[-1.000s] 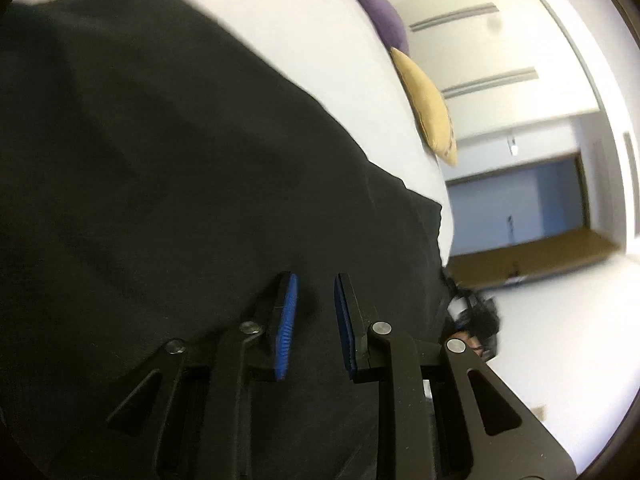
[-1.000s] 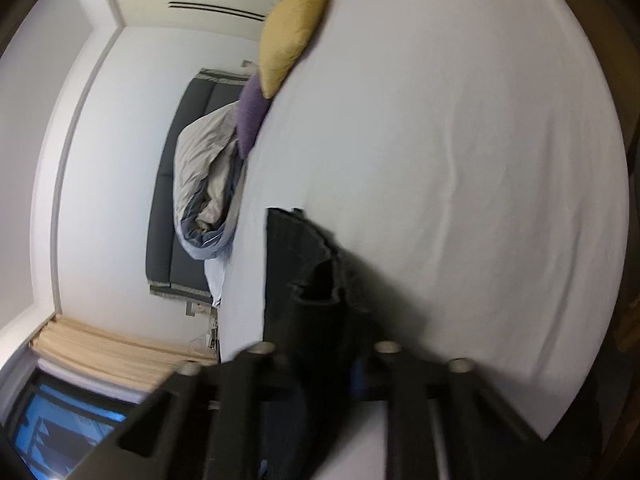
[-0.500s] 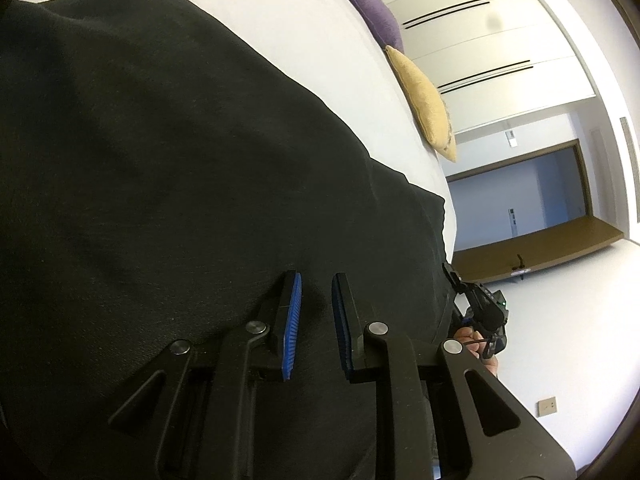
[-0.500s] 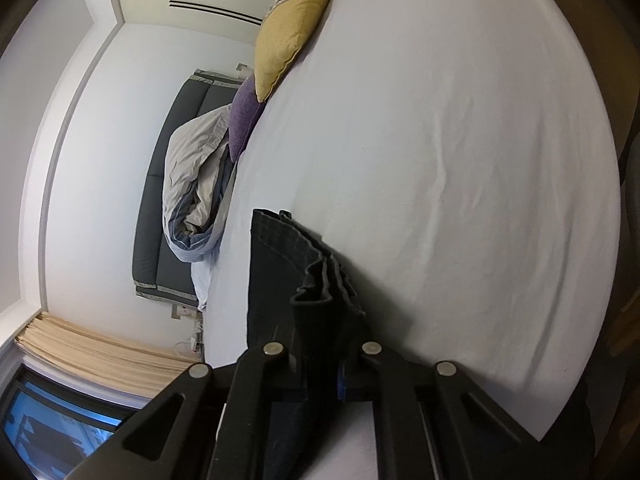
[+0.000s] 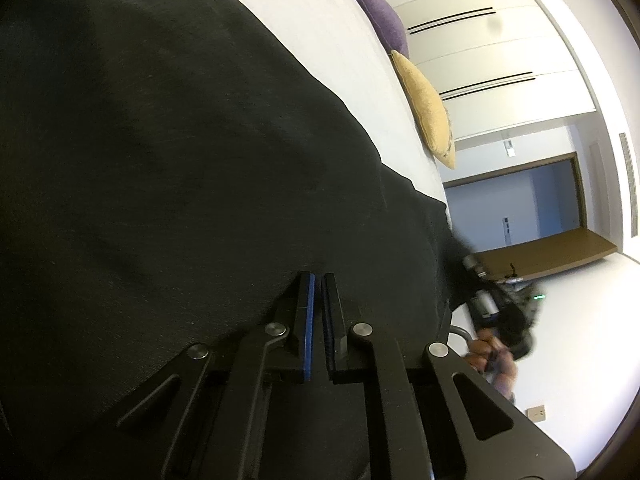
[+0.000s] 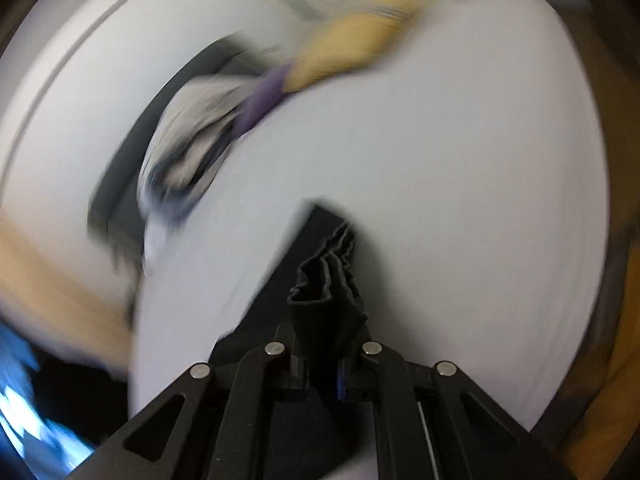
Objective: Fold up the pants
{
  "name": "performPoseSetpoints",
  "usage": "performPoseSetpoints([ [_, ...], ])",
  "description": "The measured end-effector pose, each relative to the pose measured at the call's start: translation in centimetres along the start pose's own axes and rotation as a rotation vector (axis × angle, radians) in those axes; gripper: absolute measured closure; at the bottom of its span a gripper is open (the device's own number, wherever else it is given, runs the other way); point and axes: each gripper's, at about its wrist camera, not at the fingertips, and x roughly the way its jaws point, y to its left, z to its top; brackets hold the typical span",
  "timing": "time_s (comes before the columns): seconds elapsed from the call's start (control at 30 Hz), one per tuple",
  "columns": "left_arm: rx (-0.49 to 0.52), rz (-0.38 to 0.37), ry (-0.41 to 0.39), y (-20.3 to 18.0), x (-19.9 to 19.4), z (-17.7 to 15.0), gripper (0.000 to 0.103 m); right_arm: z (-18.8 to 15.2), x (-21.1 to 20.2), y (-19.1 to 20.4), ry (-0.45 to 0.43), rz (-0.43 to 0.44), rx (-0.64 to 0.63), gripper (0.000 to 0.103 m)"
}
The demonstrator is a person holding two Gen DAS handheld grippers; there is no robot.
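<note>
Black pants [image 5: 180,168] lie spread over a white bed [image 5: 320,12] and fill most of the left wrist view. My left gripper [image 5: 318,280] hovers just over the cloth, its blue pads nearly together with a thin gap and nothing between them. In the blurred right wrist view my right gripper [image 6: 326,344] is shut on a bunched, pleated edge of the pants [image 6: 328,280] and holds it above the bed [image 6: 460,200]. The right gripper and the hand on it show at the pants' far corner in the left wrist view [image 5: 496,316].
A yellow pillow [image 5: 428,108] and a purple pillow [image 5: 380,16] lie at the bed's far side; both show in the right wrist view, the yellow pillow [image 6: 360,36] and the purple pillow [image 6: 264,100]. A grey crumpled duvet [image 6: 192,148] lies beside them. White wardrobe doors [image 5: 488,56] and a doorway [image 5: 520,200] stand beyond.
My left gripper's pads have closed from a wide gap to almost touching. My right gripper swings fast with the pants edge in it, and its view has rotated and blurred.
</note>
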Motion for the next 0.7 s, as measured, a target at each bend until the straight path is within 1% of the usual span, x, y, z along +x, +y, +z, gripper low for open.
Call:
performPoseSetpoints([
  [0.03, -0.004, -0.004, -0.001, 0.1, -0.1, 0.0, 0.097, -0.6, 0.0, 2.9, 0.02, -0.002, -0.121, 0.093],
  [0.07, -0.007, -0.008, -0.002, 0.2, -0.1, 0.0, 0.097, -2.4, 0.5, 7.3, 0.058, -0.013, -0.322, 0.093],
  [0.1, -0.009, -0.013, -0.003, 0.3, -0.2, 0.1, 0.097, -4.2, 0.8, 10.3, 0.08, -0.024, -0.477, 0.093],
  [0.13, -0.009, -0.016, -0.003, 0.4, -0.2, 0.1, 0.097, -7.2, 1.6, 13.5, 0.113, -0.047, -0.665, 0.093],
  [0.17, -0.009, -0.019, -0.004, 0.5, -0.3, 0.0, 0.097, -10.2, 2.6, 15.7, 0.152, -0.083, -0.822, 0.094],
  [0.2, -0.009, -0.022, -0.004, 0.7, -0.4, 0.1, 0.097, -12.7, 3.6, 16.9, 0.181, -0.113, -0.927, 0.094],
  [0.23, -0.011, -0.027, -0.003, 0.8, -0.4, 0.1, 0.097, -14.8, 4.8, 17.5, 0.223, -0.129, -0.976, 0.094],
  [0.27, -0.013, -0.031, -0.003, 0.9, -0.5, 0.1, 0.097, -15.5, 5.2, 17.5, 0.23, -0.144, -0.967, 0.093],
  [0.3, -0.014, -0.035, -0.001, 1.1, -0.6, 0.1, 0.097, -15.5, 5.4, 17.3, 0.219, -0.152, -0.941, 0.093],
  [0.33, -0.015, -0.037, -0.002, 1.2, -0.7, 0.1, 0.097, -14.9, 5.4, 17.0, 0.221, -0.142, -0.891, 0.093],
  [0.4, -0.015, -0.035, -0.003, 1.2, -0.8, 0.1, 0.097, -14.3, 5.5, 16.6, 0.219, -0.134, -0.851, 0.094],
  [0.5, -0.019, -0.019, 0.004, 0.8, -1.0, 0.2, 0.097, -15.0, 5.6, 16.8, 0.197, -0.157, -0.922, 0.094],
  [0.6, -0.038, 0.028, 0.023, -0.2, -1.4, 0.4, 0.096, -15.3, 5.5, 17.1, 0.172, -0.167, -0.924, 0.094],
  [0.67, -0.034, 0.056, 0.028, -1.2, -1.7, 0.8, 0.09, -15.5, 5.4, 17.0, 0.144, -0.174, -0.932, 0.094],
  [0.7, -0.04, 0.051, 0.032, -1.5, -1.7, 1.0, 0.075, -15.8, 5.2, 17.1, 0.123, -0.185, -0.959, 0.094],
])
